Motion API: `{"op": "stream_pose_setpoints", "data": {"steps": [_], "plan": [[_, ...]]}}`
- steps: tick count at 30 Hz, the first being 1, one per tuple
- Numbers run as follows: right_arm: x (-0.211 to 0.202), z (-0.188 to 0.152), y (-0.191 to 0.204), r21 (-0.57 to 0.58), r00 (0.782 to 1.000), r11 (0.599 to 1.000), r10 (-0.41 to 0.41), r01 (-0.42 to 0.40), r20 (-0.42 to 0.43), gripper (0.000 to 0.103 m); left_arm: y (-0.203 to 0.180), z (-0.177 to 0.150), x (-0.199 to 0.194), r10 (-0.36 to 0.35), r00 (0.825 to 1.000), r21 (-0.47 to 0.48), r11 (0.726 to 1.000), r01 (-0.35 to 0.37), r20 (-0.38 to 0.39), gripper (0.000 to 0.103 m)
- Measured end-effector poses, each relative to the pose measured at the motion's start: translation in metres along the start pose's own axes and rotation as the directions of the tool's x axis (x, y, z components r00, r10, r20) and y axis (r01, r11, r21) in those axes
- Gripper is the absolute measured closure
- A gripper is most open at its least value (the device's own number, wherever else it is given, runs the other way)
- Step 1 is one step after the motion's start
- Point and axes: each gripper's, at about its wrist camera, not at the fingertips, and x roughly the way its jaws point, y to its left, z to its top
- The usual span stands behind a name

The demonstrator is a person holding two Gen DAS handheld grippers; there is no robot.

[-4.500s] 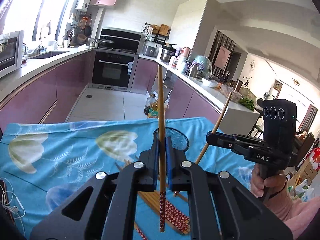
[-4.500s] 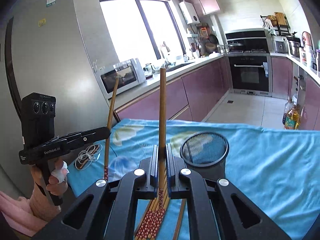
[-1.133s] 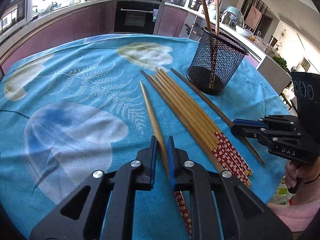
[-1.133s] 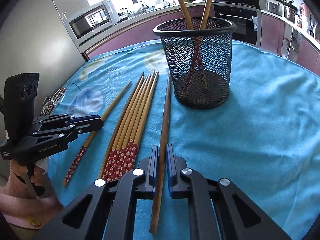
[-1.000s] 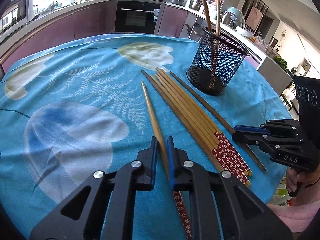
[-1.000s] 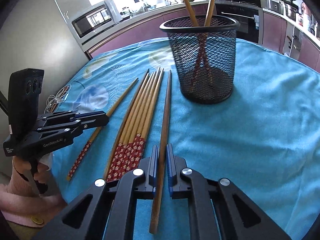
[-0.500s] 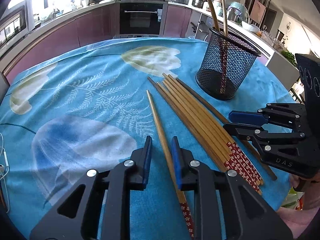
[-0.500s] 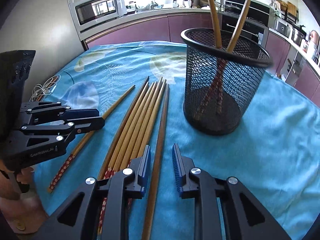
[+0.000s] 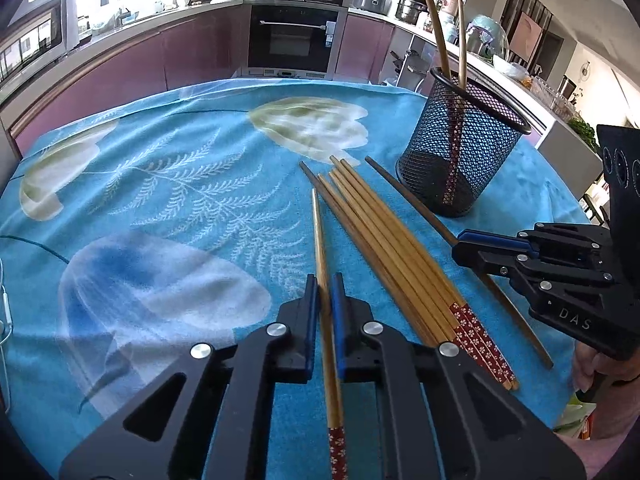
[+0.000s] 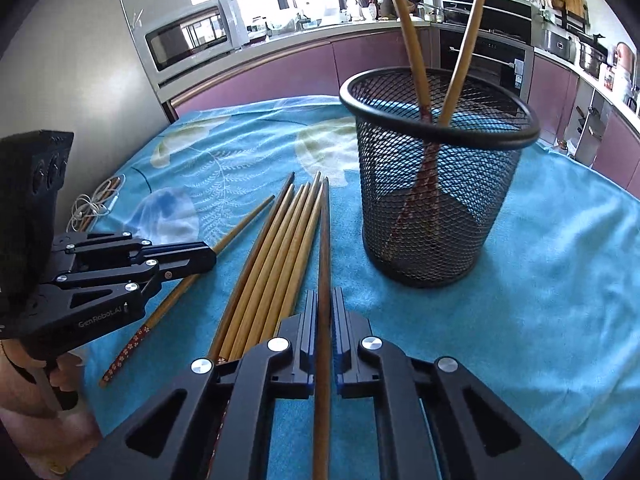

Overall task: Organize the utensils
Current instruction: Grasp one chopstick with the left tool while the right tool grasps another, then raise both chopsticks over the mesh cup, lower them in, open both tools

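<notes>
A black mesh cup (image 9: 460,148) (image 10: 432,184) stands on the blue cloth with two chopsticks upright in it. Several wooden chopsticks (image 9: 392,240) (image 10: 272,248) lie side by side left of it. My left gripper (image 9: 325,280) (image 10: 208,258) is shut on a single light chopstick (image 9: 320,240) (image 10: 240,228) lying apart on the cloth. My right gripper (image 10: 325,294) (image 9: 460,238) is shut on a dark brown chopstick (image 10: 323,240) (image 9: 404,188) lying nearest the cup.
The blue flowered cloth (image 9: 160,200) covers the table. A white cable (image 10: 94,204) lies at its left edge. Kitchen counters, an oven (image 9: 294,40) and a microwave (image 10: 188,36) stand behind.
Half a second ago both grippers stood open around their chopsticks; now both have closed on them. Both grippers have edged forward toward the cup.
</notes>
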Motion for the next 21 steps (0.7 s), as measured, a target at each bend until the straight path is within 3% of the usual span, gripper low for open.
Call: {"op": "stream_pose_setpoints", "data": {"steps": [12, 21], "plan": [[-0.045, 0.002, 0.01, -0.023, 0.989, 0.996, 0.09, -0.088, 0.115, 0.097, -0.002, 0.005, -0.042, -0.113, 0.991, -0.009, 0.993, 0.114, 0.071, 0.096], [-0.079, 0.007, -0.001, 0.001, 0.973, 0.994, 0.107, -0.11, 0.205, 0.097, -0.01, 0.016, -0.084, -0.227, 0.963, 0.014, 0.974, 0.227, 0.142, 0.096]]}}
